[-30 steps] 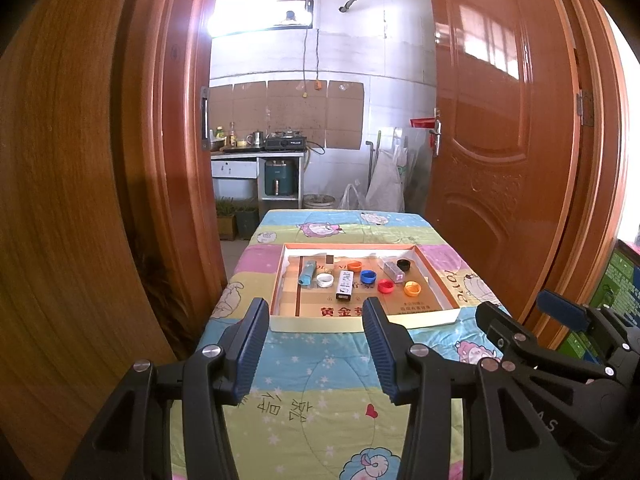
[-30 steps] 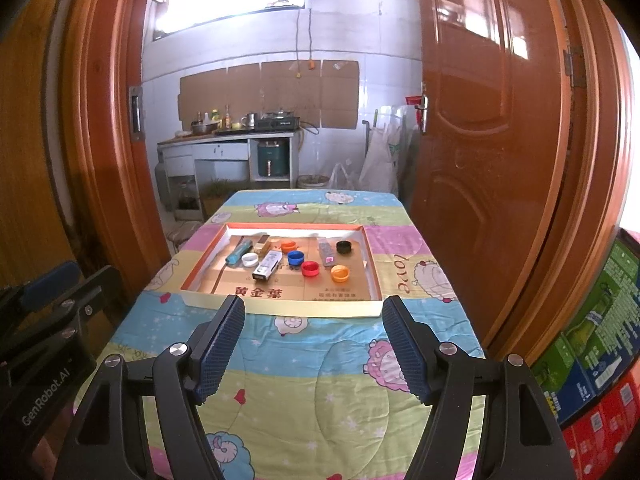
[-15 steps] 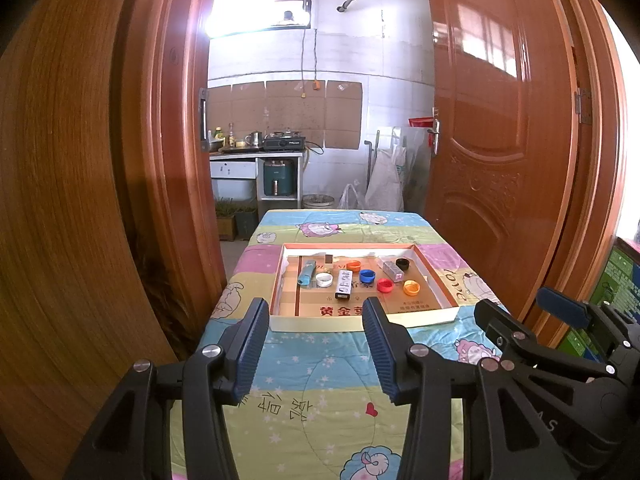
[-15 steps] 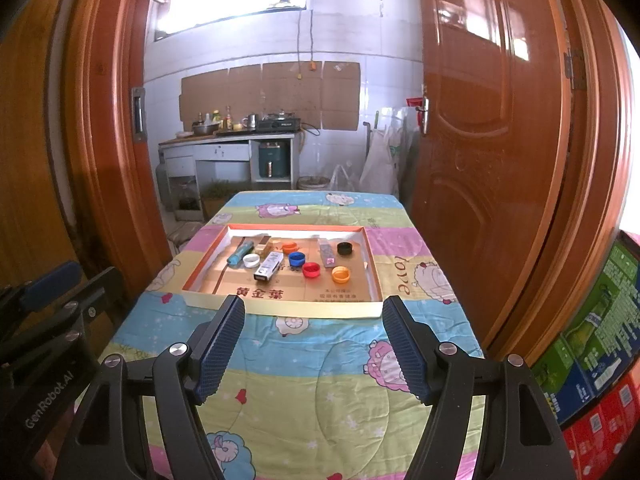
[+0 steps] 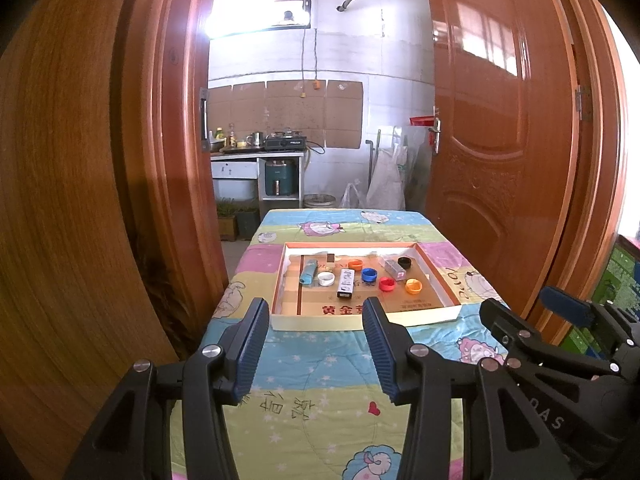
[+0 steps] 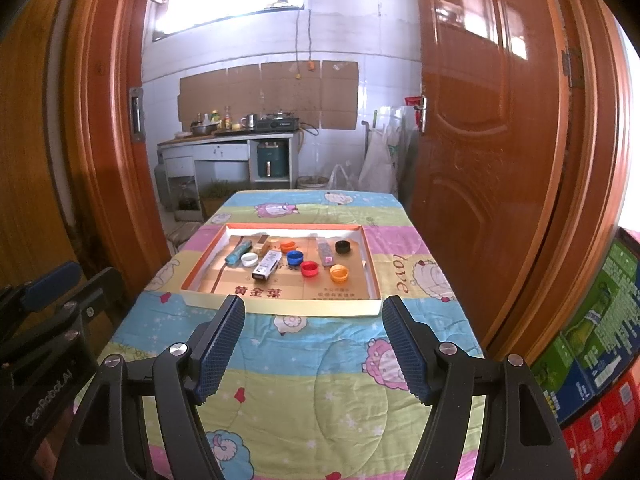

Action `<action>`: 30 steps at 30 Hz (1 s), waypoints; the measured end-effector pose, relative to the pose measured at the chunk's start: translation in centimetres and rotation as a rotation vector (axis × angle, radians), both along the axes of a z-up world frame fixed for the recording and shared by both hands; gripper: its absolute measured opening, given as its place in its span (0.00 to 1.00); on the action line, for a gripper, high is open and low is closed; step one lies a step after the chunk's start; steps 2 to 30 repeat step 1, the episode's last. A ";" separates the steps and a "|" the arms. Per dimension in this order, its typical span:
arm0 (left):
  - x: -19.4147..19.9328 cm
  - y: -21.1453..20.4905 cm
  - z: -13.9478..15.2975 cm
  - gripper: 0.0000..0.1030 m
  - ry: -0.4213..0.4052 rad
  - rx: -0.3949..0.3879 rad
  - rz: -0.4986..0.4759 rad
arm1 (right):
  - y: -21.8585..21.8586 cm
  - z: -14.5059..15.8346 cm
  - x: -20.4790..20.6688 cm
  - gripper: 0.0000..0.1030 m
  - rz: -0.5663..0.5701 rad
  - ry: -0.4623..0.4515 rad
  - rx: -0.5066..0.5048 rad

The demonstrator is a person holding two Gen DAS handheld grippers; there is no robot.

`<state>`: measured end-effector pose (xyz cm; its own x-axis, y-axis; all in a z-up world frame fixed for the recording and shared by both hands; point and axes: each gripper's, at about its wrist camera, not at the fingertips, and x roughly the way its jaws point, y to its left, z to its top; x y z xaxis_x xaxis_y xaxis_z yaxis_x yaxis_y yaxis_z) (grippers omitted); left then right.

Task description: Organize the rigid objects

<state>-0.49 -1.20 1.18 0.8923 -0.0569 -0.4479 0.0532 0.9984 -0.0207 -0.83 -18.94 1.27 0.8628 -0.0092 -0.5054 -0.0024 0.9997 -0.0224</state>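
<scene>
Hovering near the tray's (image 6: pixel 280 307) front wall, both claws, left (image 5: pixel 316 346) and right (image 6: pixel 314 346), are spread and empty. Inside the tray lie loose caps, a blue tube (image 6: pixel 238 251) at far left and a white box (image 6: pixel 266 265) beside it. Whether sorting is ahead or finished, I cannot tell. Any pick should come straight down over one cap, clear of its neighbours, pinching across the rim.

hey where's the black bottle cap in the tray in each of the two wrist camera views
Left wrist: the round black plastic bottle cap sits in the shallow cardboard tray's far right corner.
Right wrist: the cap is right of centre, far side of the tray.
Shared landmark: the clear rectangular case just left of it.
</scene>
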 end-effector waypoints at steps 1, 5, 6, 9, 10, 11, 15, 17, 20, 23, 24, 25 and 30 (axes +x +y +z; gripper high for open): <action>0.0 0.1 0.0 0.47 0.000 -0.002 0.001 | 0.0 0.0 0.0 0.71 0.000 0.000 0.000; 0.0 0.1 0.0 0.47 0.000 -0.002 0.001 | 0.0 0.0 0.0 0.71 0.000 0.000 0.000; 0.0 0.1 0.0 0.47 0.000 -0.002 0.001 | 0.0 0.0 0.0 0.71 0.000 0.000 0.000; 0.0 0.1 0.0 0.47 0.000 -0.002 0.001 | 0.0 0.0 0.0 0.71 0.000 0.000 0.000; 0.0 0.1 0.0 0.47 0.000 -0.002 0.001 | 0.0 0.0 0.0 0.71 0.000 0.000 0.000; 0.0 0.1 0.0 0.47 0.000 -0.002 0.001 | 0.0 0.0 0.0 0.71 0.000 0.000 0.000; 0.0 0.1 0.0 0.47 0.000 -0.002 0.001 | 0.0 0.0 0.0 0.71 0.000 0.000 0.000; 0.0 0.1 0.0 0.47 0.000 -0.002 0.001 | 0.0 0.0 0.0 0.71 0.000 0.000 0.000; 0.0 0.1 0.0 0.47 0.000 -0.002 0.001 | 0.0 0.0 0.0 0.71 0.000 0.000 0.000; 0.0 0.1 0.0 0.47 0.000 -0.002 0.001 | 0.0 0.0 0.0 0.71 0.000 0.000 0.000; 0.0 0.1 0.0 0.47 0.000 -0.002 0.001 | 0.0 0.0 0.0 0.71 0.000 0.000 0.000; 0.0 0.1 0.0 0.47 0.000 -0.002 0.001 | 0.0 0.0 0.0 0.71 0.000 0.000 0.000; 0.0 0.1 0.0 0.47 0.000 -0.002 0.001 | 0.0 0.0 0.0 0.71 0.000 0.000 0.000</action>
